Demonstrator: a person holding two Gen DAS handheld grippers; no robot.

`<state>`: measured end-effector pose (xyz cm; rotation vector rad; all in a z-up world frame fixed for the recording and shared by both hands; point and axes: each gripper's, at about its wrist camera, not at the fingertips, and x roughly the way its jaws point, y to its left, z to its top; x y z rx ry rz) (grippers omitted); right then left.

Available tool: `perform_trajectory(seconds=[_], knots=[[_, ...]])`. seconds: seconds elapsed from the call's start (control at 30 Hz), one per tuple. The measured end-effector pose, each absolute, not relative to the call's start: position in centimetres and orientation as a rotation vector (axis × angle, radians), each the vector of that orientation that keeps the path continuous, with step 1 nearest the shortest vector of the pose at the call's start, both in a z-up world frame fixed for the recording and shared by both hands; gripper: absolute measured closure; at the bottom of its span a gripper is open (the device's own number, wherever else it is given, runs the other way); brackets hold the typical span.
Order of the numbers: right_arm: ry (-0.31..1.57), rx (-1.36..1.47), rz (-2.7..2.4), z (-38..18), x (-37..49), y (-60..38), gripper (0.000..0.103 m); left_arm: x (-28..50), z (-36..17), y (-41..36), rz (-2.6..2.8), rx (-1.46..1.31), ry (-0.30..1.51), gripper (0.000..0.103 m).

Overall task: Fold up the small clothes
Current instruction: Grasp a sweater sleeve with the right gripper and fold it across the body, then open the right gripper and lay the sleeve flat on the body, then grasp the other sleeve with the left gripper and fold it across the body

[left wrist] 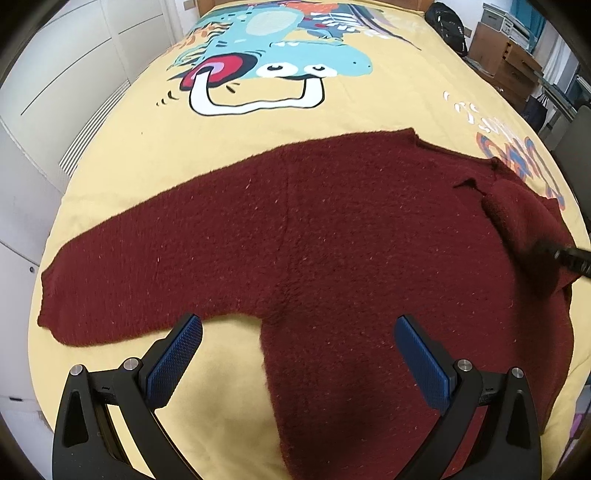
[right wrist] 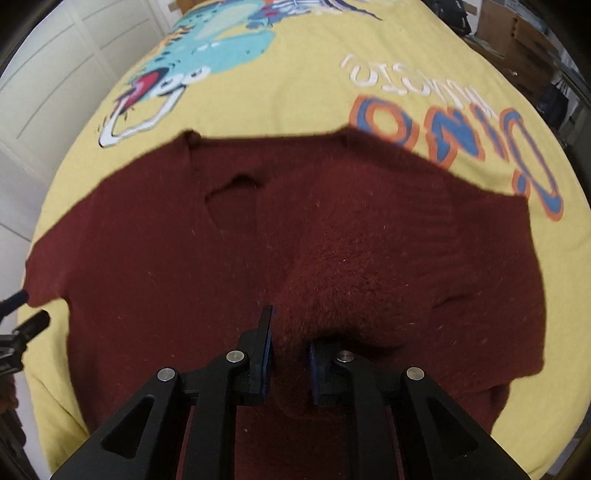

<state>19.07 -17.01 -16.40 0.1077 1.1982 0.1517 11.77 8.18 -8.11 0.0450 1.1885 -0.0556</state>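
Note:
A dark red knitted sweater [left wrist: 332, 236] lies on the yellow bed cover [left wrist: 147, 147]. Its left sleeve [left wrist: 122, 273] is spread flat toward the left. My left gripper [left wrist: 297, 332] is open and empty, hovering over the sweater's left armpit. My right gripper [right wrist: 290, 332] is shut on a fold of the sweater [right wrist: 332, 288], holding the right sleeve over the body. In the left wrist view the right gripper's tip [left wrist: 569, 258] shows at the right edge, in the lifted cloth. The left gripper's fingertips [right wrist: 35, 321] show at the left edge of the right wrist view.
The bed cover has a blue dinosaur print [left wrist: 273, 48] and orange-blue letters [right wrist: 461, 136]. White wardrobe doors [left wrist: 55, 74] stand at the left. Cardboard boxes [left wrist: 506, 55] and a black bag [left wrist: 447, 26] stand at the right of the bed.

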Motion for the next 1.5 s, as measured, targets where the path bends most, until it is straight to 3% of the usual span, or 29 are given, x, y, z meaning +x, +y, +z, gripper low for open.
perform_trajectory(seconds=[0.1, 0.17, 0.2, 0.23, 0.57, 0.7, 1.23, 1.5], knots=[[1.215, 0.09, 0.138, -17.1, 19.0, -16.9, 0.071, 11.6, -8.4, 8.4, -0.05, 0.049, 1.196, 0.001], [1.219, 0.068, 0.12, -17.1, 18.9, -16.9, 0.045, 11.5, -8.5, 8.5, -0.047, 0.051, 1.201, 0.001], [1.212, 0.06, 0.122, -16.8, 18.9, -17.0, 0.027, 11.5, -8.5, 8.5, -0.045, 0.051, 1.203, 0.001], [1.207, 0.058, 0.126, -16.5, 18.7, -17.1, 0.022, 11.4, -8.5, 8.6, -0.044, 0.052, 1.204, 0.001], [1.147, 0.038, 0.075, -13.6, 14.1, -23.8, 0.015, 11.6, -8.0, 7.1, -0.077, 0.079, 1.205, 0.001], [1.166, 0.023, -0.029, -14.6, 12.1, -27.6, 0.008, 11.8, -8.0, 4.8, -0.135, 0.127, 1.196, 0.001], [1.218, 0.183, -0.13, -18.9, 10.0, -34.8, 0.008, 15.6, -9.1, -16.6, -0.587, 0.356, 1.162, 0.001], [1.229, 0.194, -0.126, -19.6, 9.8, -35.0, 0.008, 16.2, -11.6, -22.7, -0.664, 0.499, 1.188, 0.001]])
